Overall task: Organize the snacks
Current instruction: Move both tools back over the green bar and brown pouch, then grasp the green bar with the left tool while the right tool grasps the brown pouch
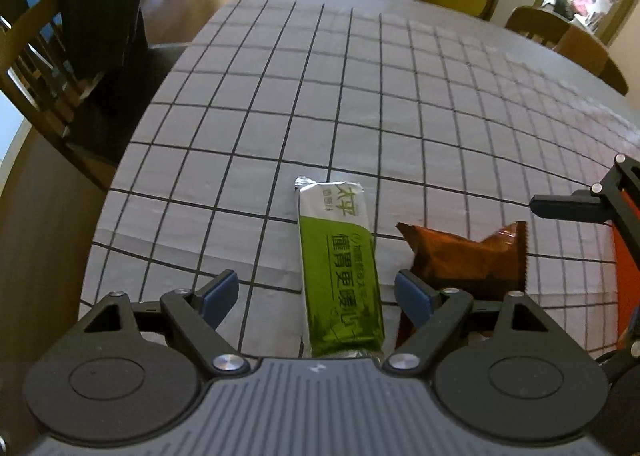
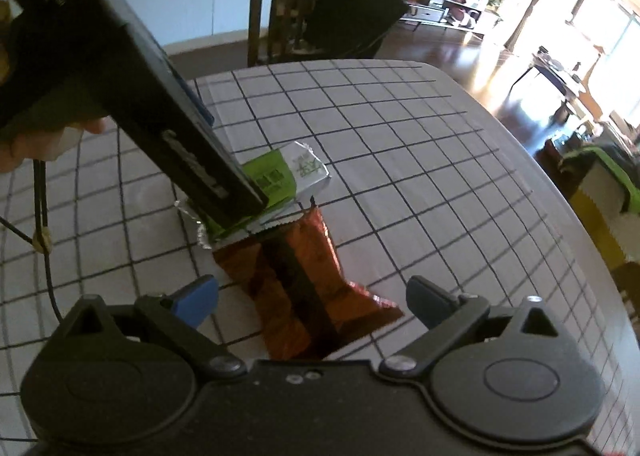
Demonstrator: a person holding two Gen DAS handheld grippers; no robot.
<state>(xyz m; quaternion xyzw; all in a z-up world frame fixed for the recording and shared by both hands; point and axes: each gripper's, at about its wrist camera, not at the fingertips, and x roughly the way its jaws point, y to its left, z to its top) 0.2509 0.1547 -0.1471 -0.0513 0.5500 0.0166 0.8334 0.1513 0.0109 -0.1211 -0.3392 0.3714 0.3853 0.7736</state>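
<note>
- The left gripper (image 1: 316, 294) is held low over the checked tablecloth (image 1: 280, 96), its blue-padded fingers (image 1: 218, 294) spread wide on either side of the green snack bar (image 1: 340, 268); no contact with the wrapper is seen.
- The green snack bar is laid lengthwise between those fingers, flat on the tablecloth, with its white end pointing away from the gripper body.
- Its near end is cut off under the left gripper's grey body.
- The right gripper (image 2: 312, 302) is likewise held low with its fingers (image 2: 196, 300) spread apart, and the orange snack packet (image 2: 304, 284) is lying between them on the tablecloth, untouched.
- The orange snack packet is placed just beside the green snack bar, to its right in the left wrist view; whether the two wrappers touch cannot be told.
- In the right wrist view, most of the green snack bar is hidden behind the left gripper's black body, so only its white end and a silver seam are seen.
- A hand (image 2: 24, 148) is glimpsed at the left edge of that view, mostly cut off.
- The print on the green snack bar cannot be made out clearly.
- A wooden chair (image 2: 280, 8) draped with dark cloth is set beyond the green snack bar, at the table's far edge.
</note>
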